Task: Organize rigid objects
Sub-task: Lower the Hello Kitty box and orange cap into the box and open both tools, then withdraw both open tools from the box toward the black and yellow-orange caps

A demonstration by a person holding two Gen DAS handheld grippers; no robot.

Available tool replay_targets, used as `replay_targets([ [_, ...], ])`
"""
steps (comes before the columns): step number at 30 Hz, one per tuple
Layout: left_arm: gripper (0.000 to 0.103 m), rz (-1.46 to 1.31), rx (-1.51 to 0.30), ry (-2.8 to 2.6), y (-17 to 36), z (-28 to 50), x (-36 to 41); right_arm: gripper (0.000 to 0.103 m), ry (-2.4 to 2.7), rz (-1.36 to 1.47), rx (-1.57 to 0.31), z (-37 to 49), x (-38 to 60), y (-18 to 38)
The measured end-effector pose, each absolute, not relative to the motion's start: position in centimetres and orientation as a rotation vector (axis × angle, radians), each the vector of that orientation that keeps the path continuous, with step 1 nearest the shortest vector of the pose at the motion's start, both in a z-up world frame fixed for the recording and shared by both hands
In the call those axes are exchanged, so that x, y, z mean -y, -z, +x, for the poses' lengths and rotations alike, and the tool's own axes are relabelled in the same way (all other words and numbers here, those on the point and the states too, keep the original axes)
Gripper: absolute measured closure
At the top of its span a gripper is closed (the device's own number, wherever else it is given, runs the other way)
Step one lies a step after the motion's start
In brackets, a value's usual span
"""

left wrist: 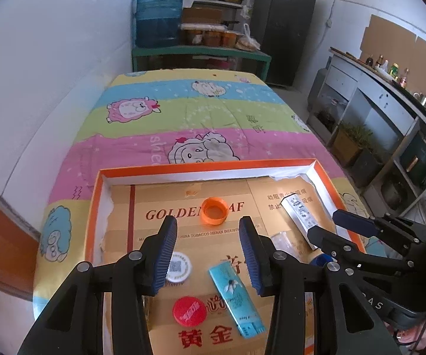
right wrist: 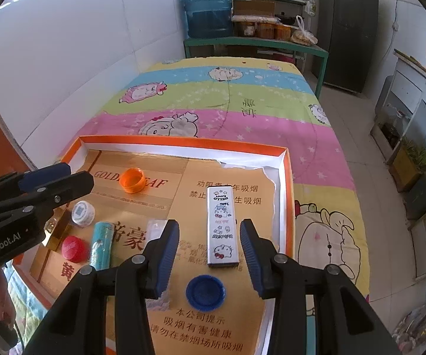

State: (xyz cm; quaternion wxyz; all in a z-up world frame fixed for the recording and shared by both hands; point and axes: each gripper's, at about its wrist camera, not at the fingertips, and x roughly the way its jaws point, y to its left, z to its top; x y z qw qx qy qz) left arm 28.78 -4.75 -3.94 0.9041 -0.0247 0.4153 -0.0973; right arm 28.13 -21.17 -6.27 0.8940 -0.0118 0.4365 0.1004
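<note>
In a shallow orange-rimmed tray [right wrist: 284, 159] lined with flattened cardboard, set on a striped cartoon-sheep quilt [right wrist: 242, 94], several small items lie apart. Far left: white cap [right wrist: 82, 213] with a printed code, red cap [right wrist: 73, 248] just nearer the camera. Beside these, a teal tube [right wrist: 101, 245] lying flat. Behind, toward the far rim, orange cap [right wrist: 133, 180], open side up in the left wrist view, tipped on edge in the right. A small clear wrapper [right wrist: 155, 230] sits mid-tray. Right of it, a silver cartoon-printed lighter case [right wrist: 222, 226] lying flat, long axis running away from camera. Blue cap [right wrist: 205, 293] just in front of it, hollow side up.

Left gripper [left wrist: 208, 256] hovers over the teal tube and white cap, jaws wide, nothing held. Right gripper [right wrist: 210, 257] hovers above the blue cap and near end of the case, jaws wide, empty.
</note>
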Motion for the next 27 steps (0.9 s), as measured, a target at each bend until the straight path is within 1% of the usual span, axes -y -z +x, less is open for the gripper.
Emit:
replay_targets([
  [27,0.058,-0.098,-0.811,0.189,1.4,22.4,2.6,0.060,-0.237,-0.030,-0.849,21.5,18.6,3.1],
])
